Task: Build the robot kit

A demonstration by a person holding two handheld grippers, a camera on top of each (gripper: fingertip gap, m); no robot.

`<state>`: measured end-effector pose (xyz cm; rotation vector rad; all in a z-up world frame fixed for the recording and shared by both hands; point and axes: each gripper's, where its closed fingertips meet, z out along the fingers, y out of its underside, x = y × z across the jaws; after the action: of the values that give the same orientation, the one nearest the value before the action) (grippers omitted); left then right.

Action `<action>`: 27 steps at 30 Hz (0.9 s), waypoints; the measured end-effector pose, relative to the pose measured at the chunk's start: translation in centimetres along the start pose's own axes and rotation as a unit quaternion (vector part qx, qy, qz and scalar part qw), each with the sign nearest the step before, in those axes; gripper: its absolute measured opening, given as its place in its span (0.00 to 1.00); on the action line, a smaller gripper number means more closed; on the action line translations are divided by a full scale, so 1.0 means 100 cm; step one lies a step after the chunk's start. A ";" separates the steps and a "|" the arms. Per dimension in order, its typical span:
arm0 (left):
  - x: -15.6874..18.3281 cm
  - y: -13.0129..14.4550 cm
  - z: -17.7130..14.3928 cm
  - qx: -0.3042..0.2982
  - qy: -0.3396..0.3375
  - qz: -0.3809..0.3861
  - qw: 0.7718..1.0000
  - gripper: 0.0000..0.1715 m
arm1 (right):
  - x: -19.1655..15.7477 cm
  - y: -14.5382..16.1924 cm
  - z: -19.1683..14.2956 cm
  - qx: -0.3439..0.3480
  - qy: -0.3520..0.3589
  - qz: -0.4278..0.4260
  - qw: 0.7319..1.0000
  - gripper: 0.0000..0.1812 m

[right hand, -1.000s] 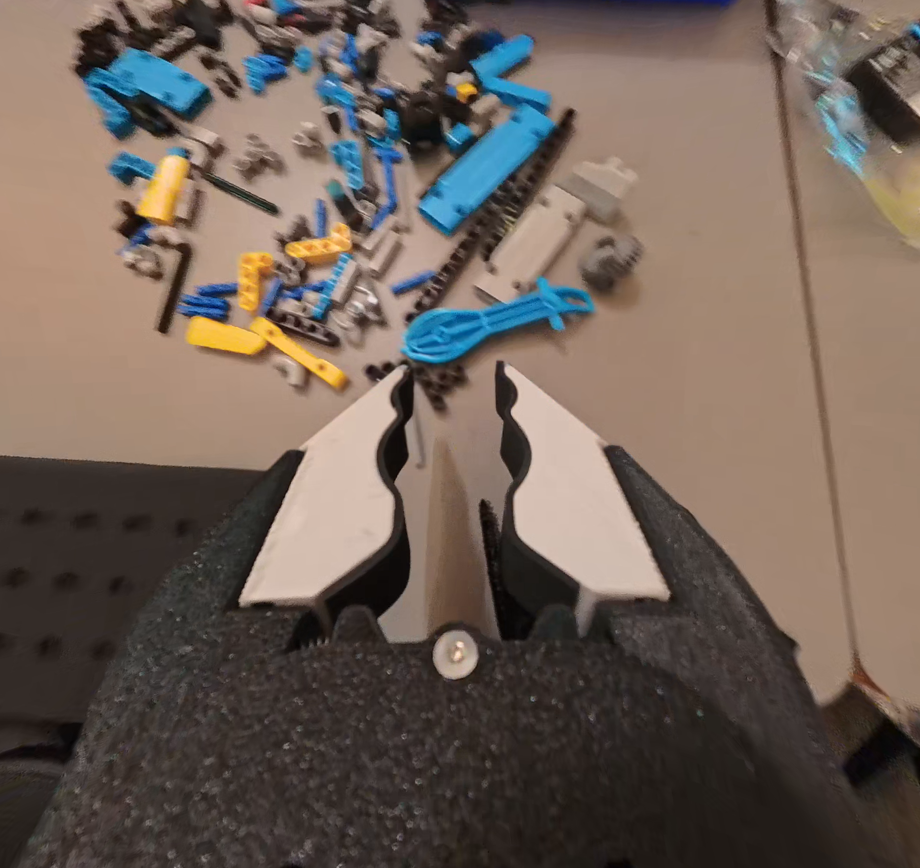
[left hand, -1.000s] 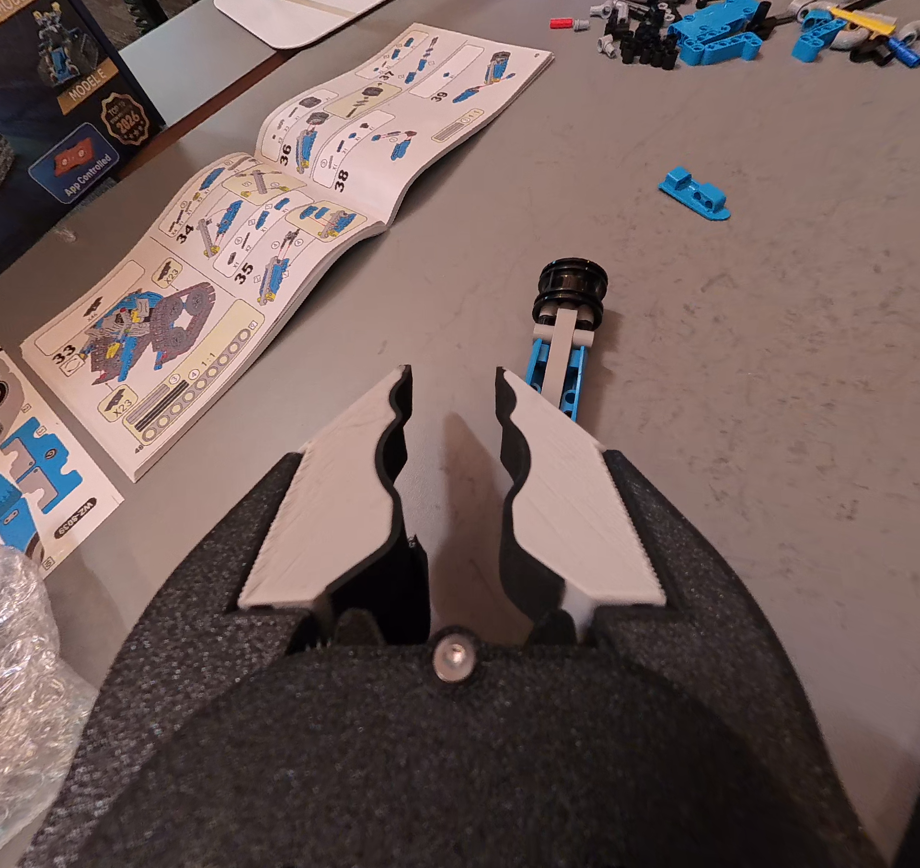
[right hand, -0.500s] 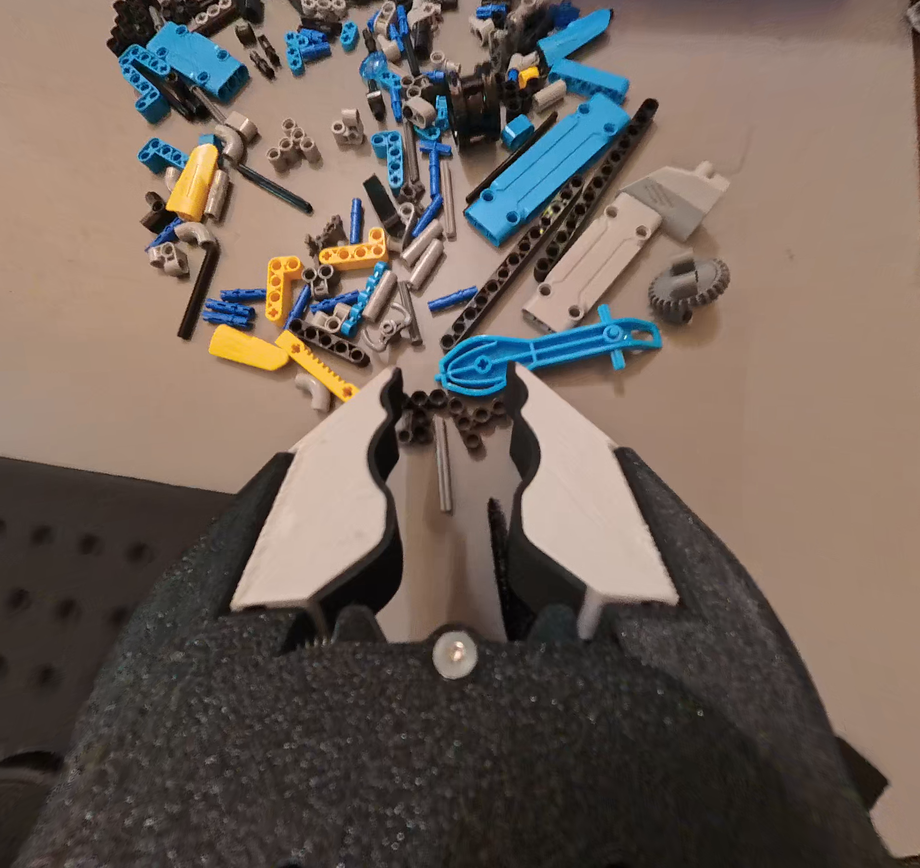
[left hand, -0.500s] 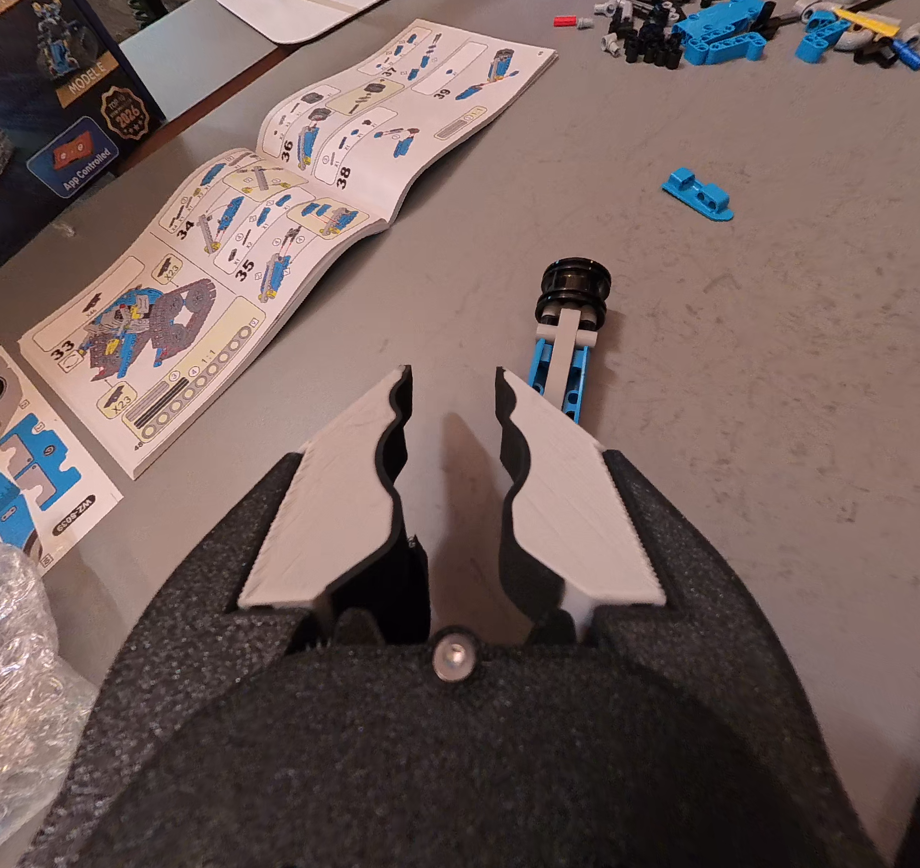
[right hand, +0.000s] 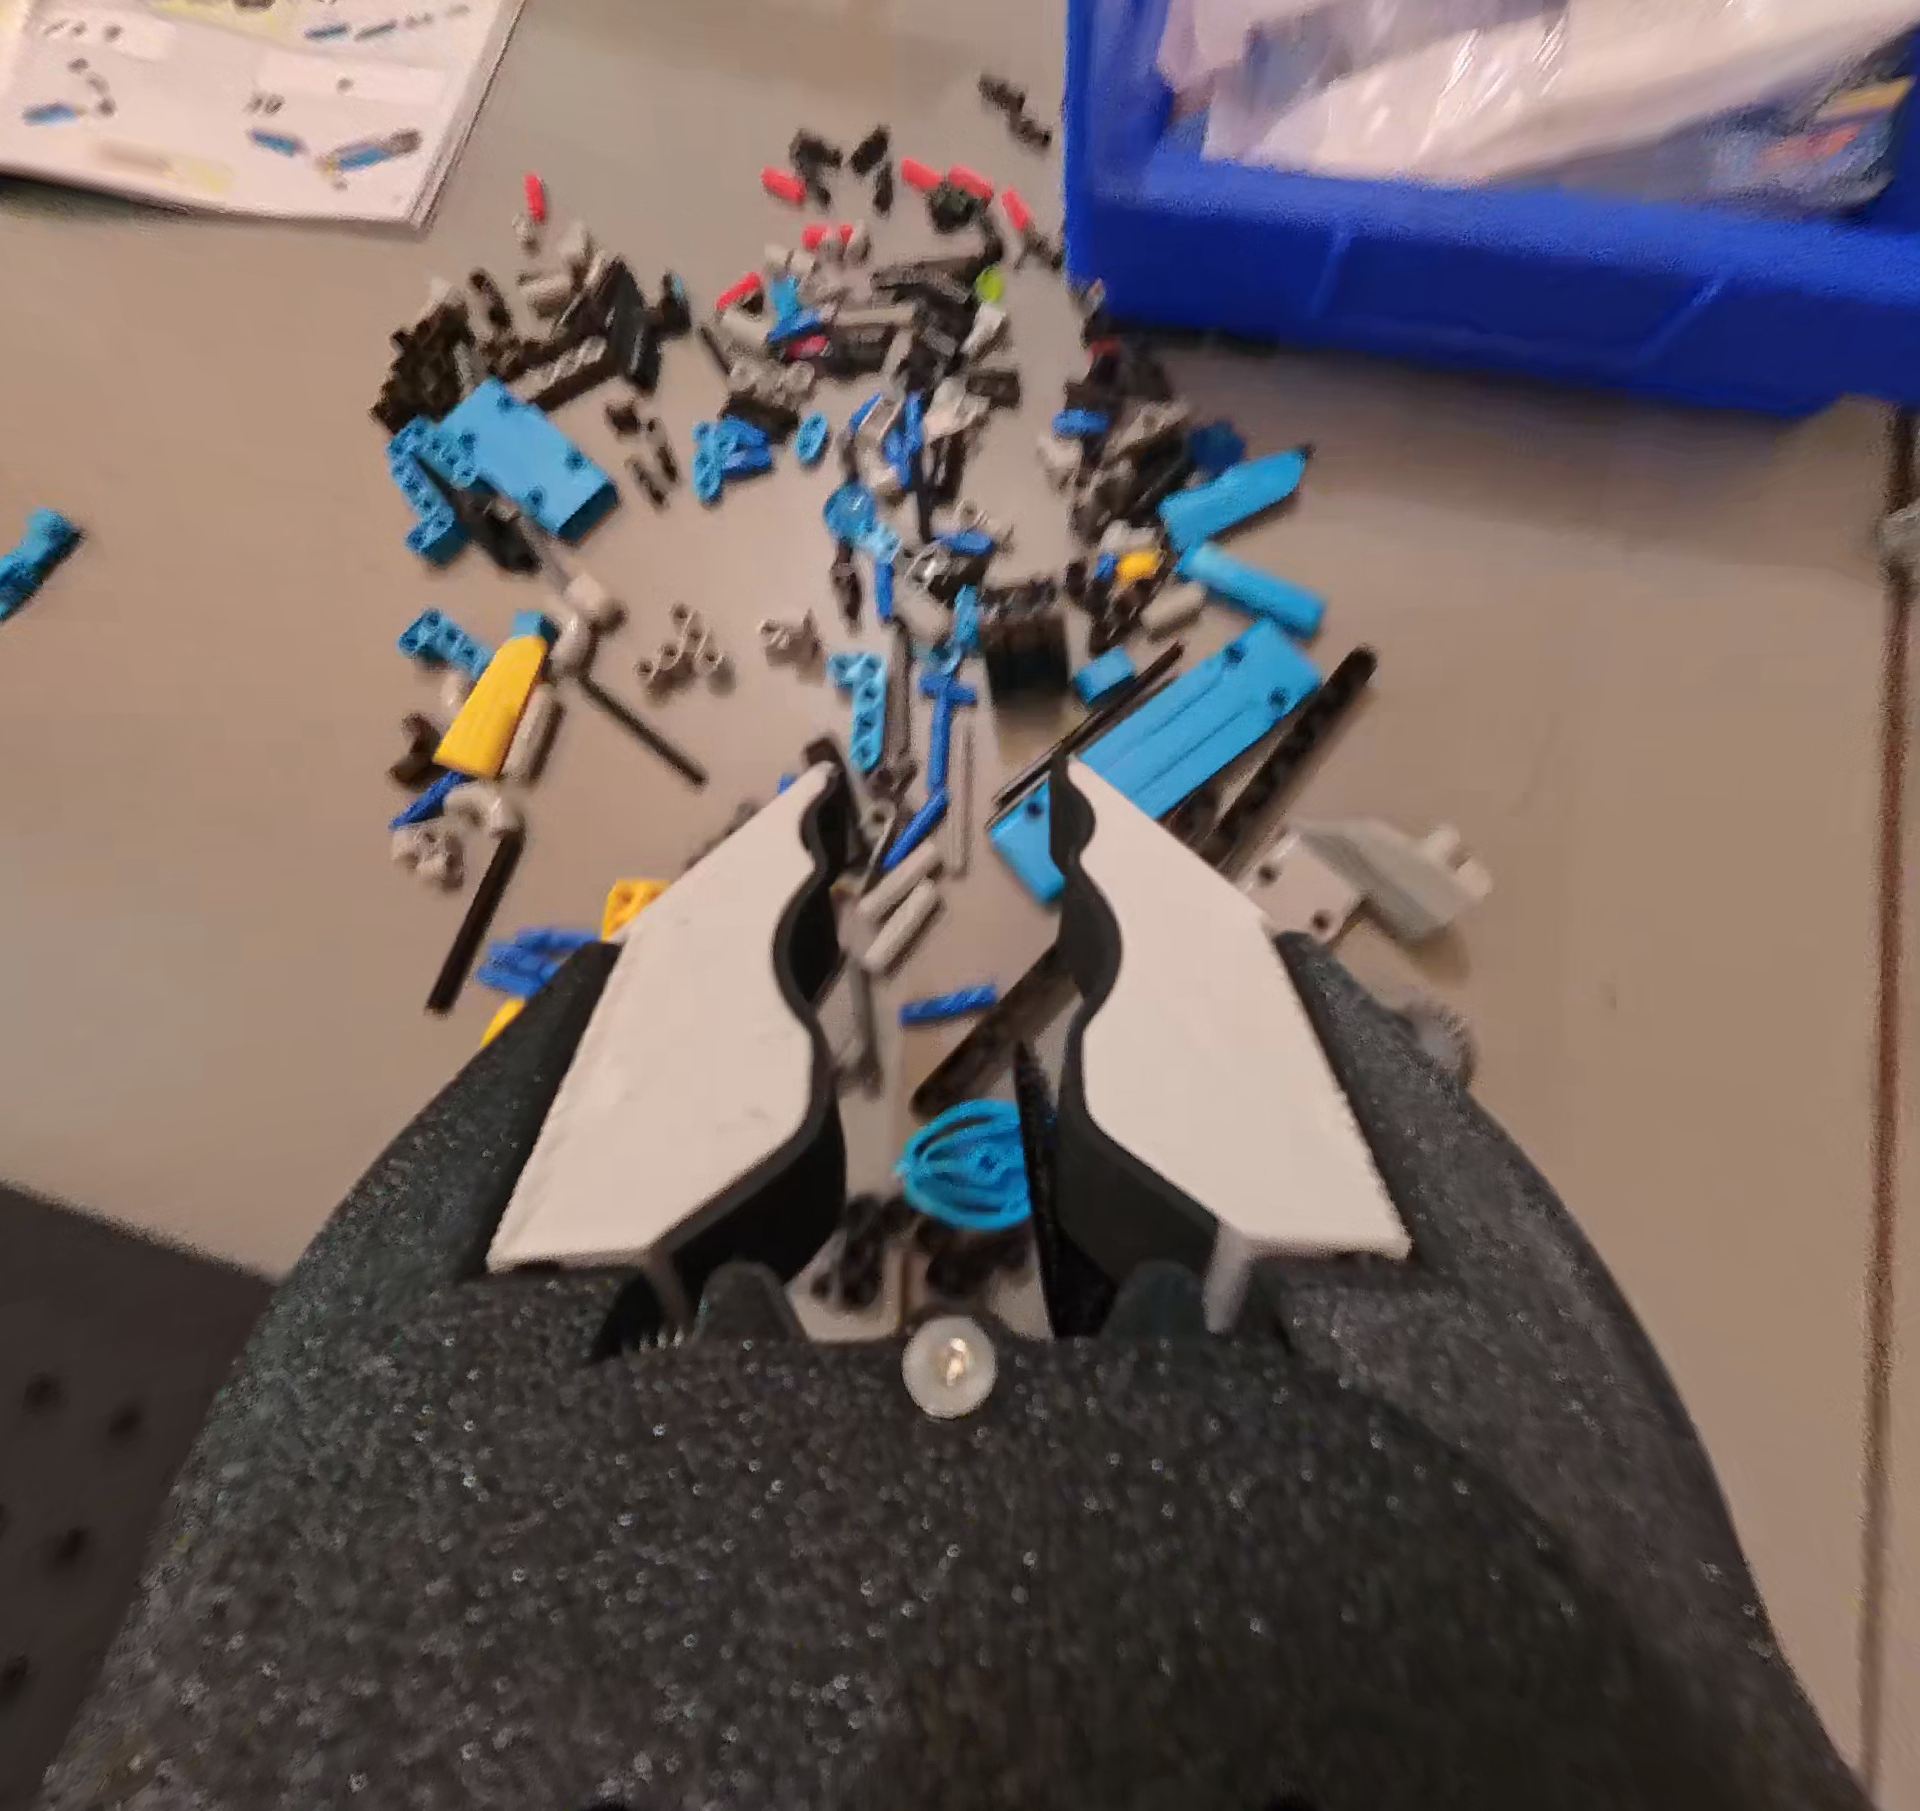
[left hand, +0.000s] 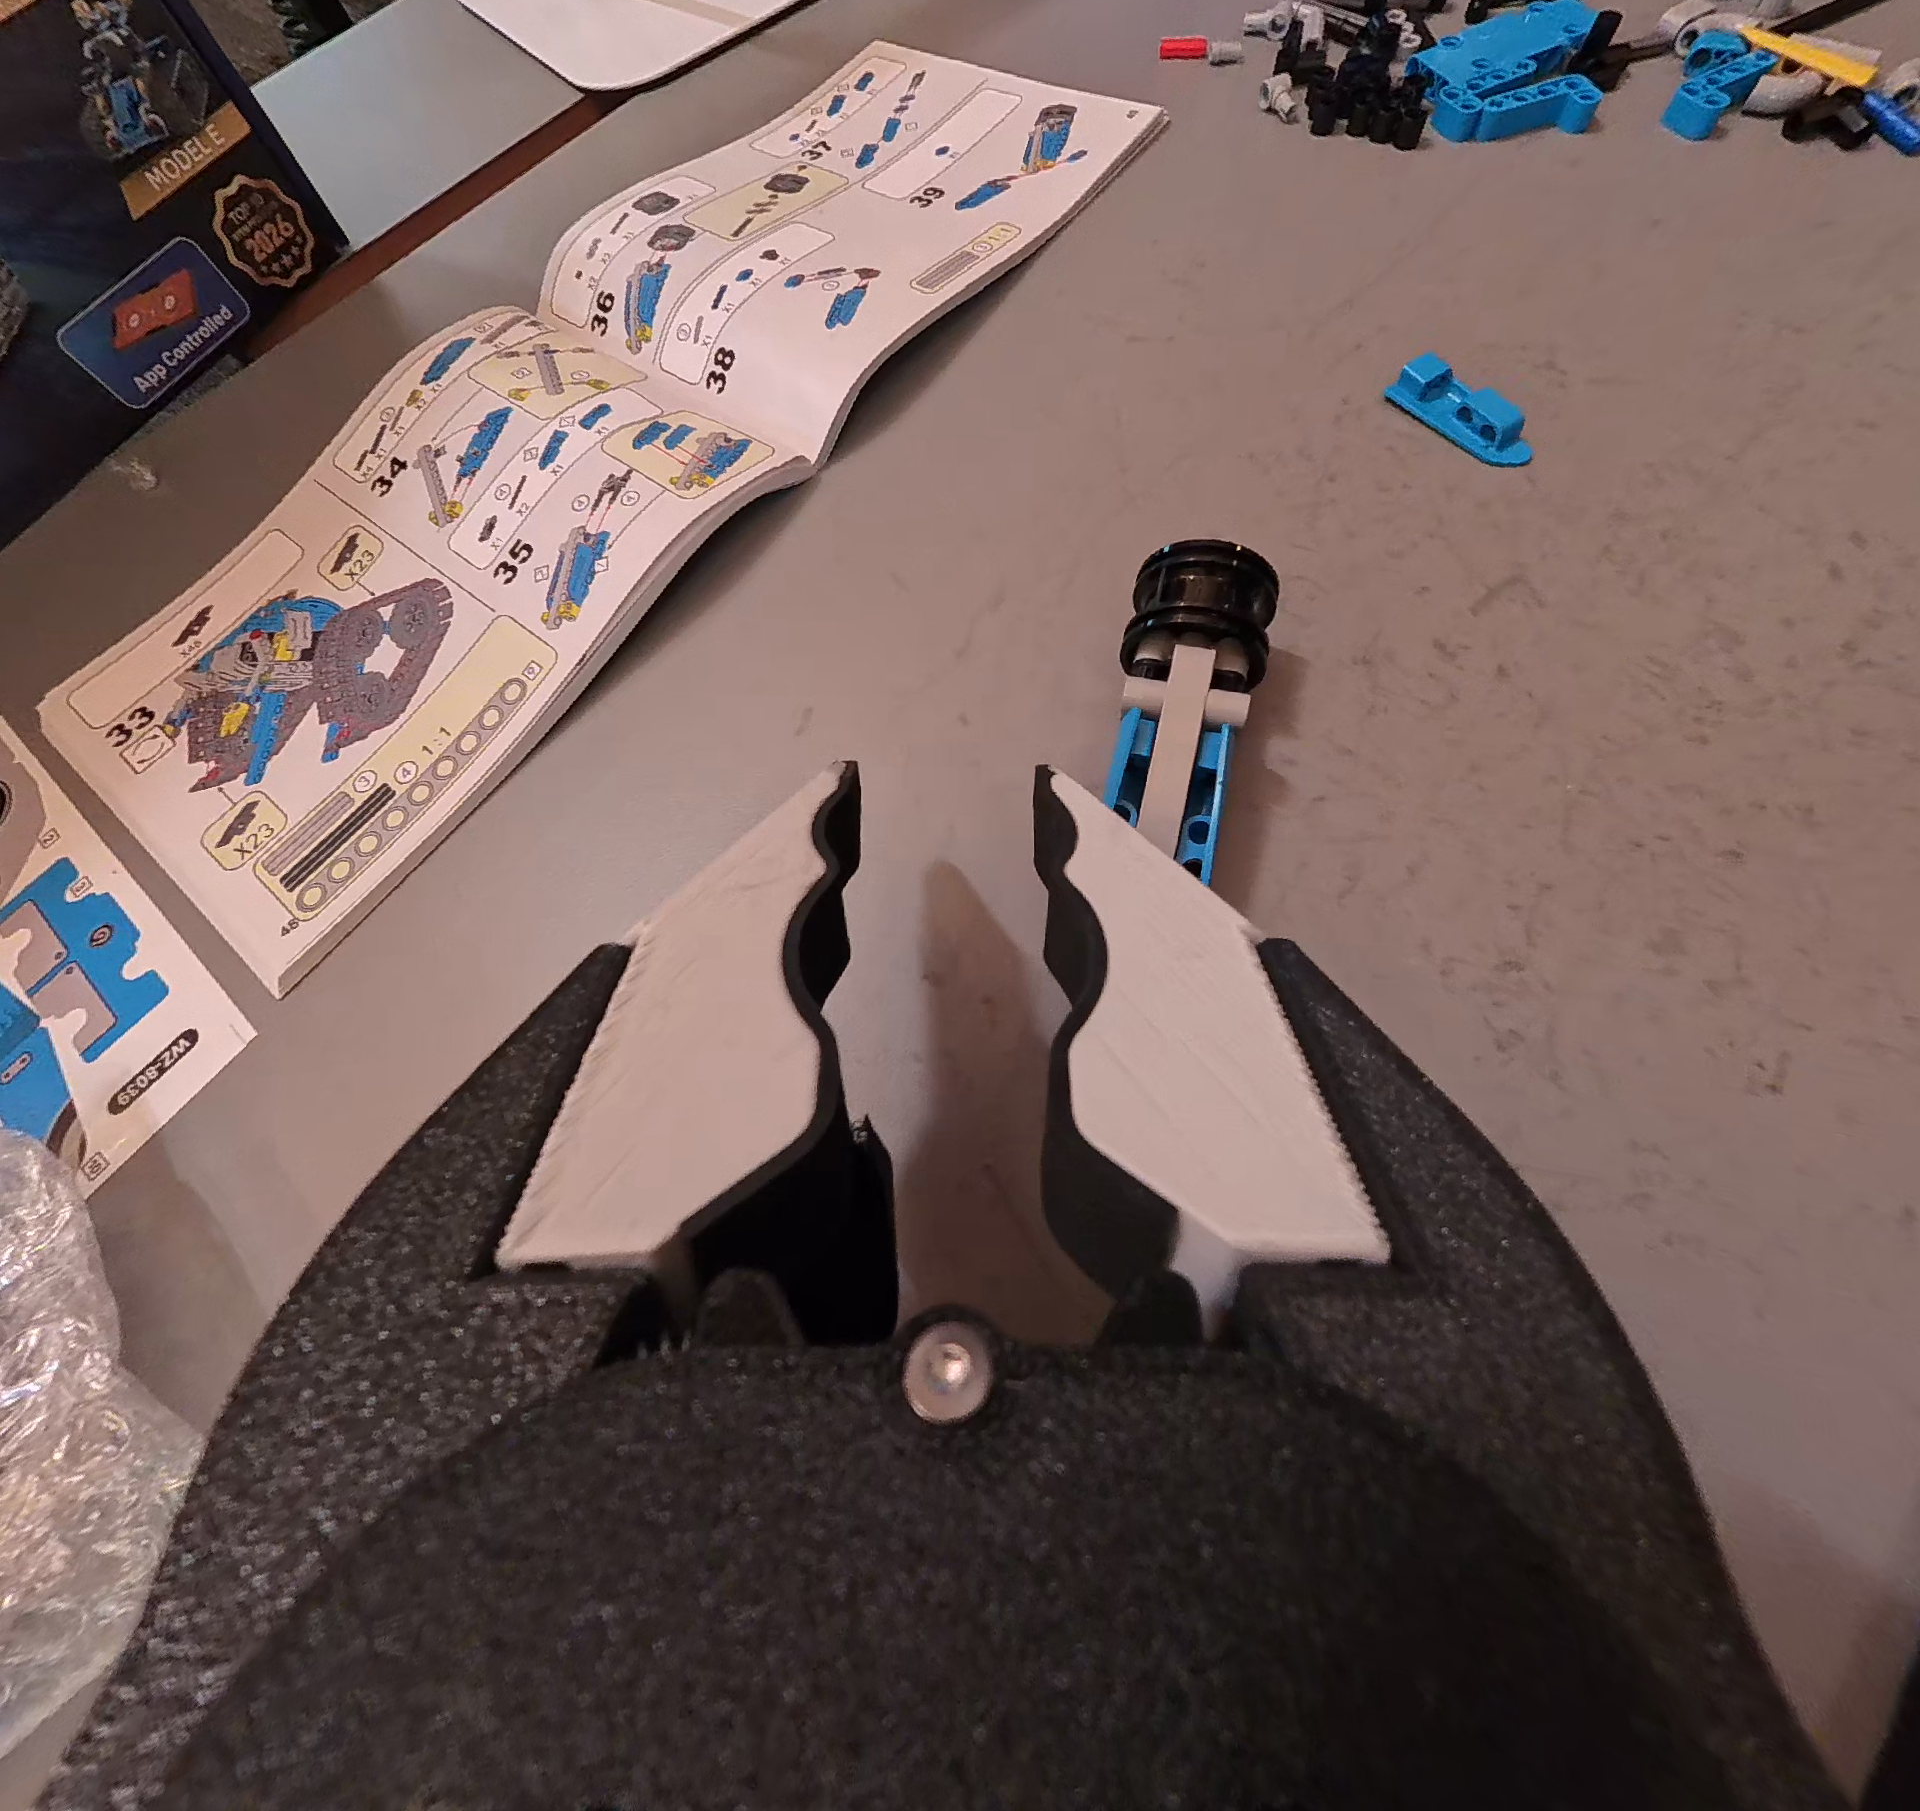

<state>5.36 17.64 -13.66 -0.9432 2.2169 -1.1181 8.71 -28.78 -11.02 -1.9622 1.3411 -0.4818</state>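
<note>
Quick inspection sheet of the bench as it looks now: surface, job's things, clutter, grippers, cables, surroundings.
Surface: grey tabletop, scuffed, dry.
Job's things: small assembly of blue beams, a grey beam and a black wheel hub lies just ahead-right of the left gripper; loose brick pile in blue, black, grey, yellow and red; open instruction booklet.
Clutter: lone blue piece; sticker sheet; crumpled clear plastic.
Grippers: left gripper open, empty, above bare table; right gripper open, empty, over the pile's near edge; view blurred.
Cables: nothing seen.
Surroundings: blue bin holding plastic bags; dark product box; white tray.
</note>
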 end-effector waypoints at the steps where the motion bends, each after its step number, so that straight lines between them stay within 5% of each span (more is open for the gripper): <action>1: 0.000 0.000 0.000 -0.001 0.001 -0.001 1.000 0.19 | 0.008 -0.011 0.004 0.005 0.014 -0.006 1.000 0.20; 6: 0.000 0.000 0.000 0.000 0.001 -0.001 1.000 0.19 | 0.058 -0.050 0.038 -0.024 0.024 0.018 0.999 0.20; 18: 0.000 0.000 0.000 0.001 -0.001 0.000 1.000 0.19 | 0.069 -0.029 0.091 -0.098 -0.101 0.076 0.987 0.22; 21: 0.000 0.000 0.000 -0.002 -0.001 0.002 1.000 0.19 | 0.071 -0.030 0.093 -0.098 -0.093 0.069 0.988 0.16; 23: 0.000 0.000 0.000 -0.002 -0.001 0.004 1.000 0.19 | 0.062 -0.027 0.093 -0.109 -0.114 0.064 0.985 0.00; 27: 0.001 0.000 0.000 -0.002 -0.001 0.006 1.000 0.19 | 0.058 -0.027 0.092 -0.111 -0.116 0.072 0.984 0.00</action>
<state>5.31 17.56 -13.72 -0.9317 2.2218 -1.1074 18.71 -30.41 -15.85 -2.0066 1.4209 -0.0330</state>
